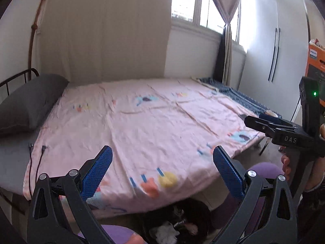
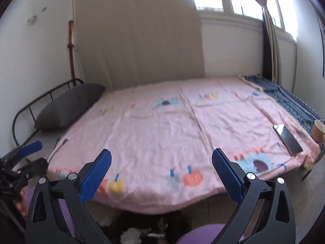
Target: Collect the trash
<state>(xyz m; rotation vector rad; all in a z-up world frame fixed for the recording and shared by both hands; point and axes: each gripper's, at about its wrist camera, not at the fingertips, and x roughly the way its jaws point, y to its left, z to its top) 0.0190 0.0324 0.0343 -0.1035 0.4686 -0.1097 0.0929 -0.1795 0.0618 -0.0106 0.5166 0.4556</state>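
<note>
A black trash bin (image 1: 182, 221) stands on the floor below the bed's near edge, with crumpled white paper (image 1: 164, 232) inside. It also shows in the right wrist view, bin (image 2: 154, 221) and paper (image 2: 131, 234). My left gripper (image 1: 162, 149) hangs open above the bed's edge with nothing between its blue pads. My right gripper (image 2: 161, 152) is also open and empty. Each shows in the other's view: the right gripper (image 1: 254, 119) at the right, the left gripper (image 2: 43, 154) at the left. I see no loose trash on the pink sheet (image 1: 152, 126).
On the bed lie a grey pillow (image 2: 69, 105), a phone (image 2: 288, 140), a cup (image 2: 319, 132), a blue blanket (image 2: 284, 97) and two cables (image 1: 36, 162). A white wardrobe (image 1: 274, 50) and an orange box (image 1: 315, 61) stand at the right. Purple-clad knees (image 1: 264, 168) flank the bin.
</note>
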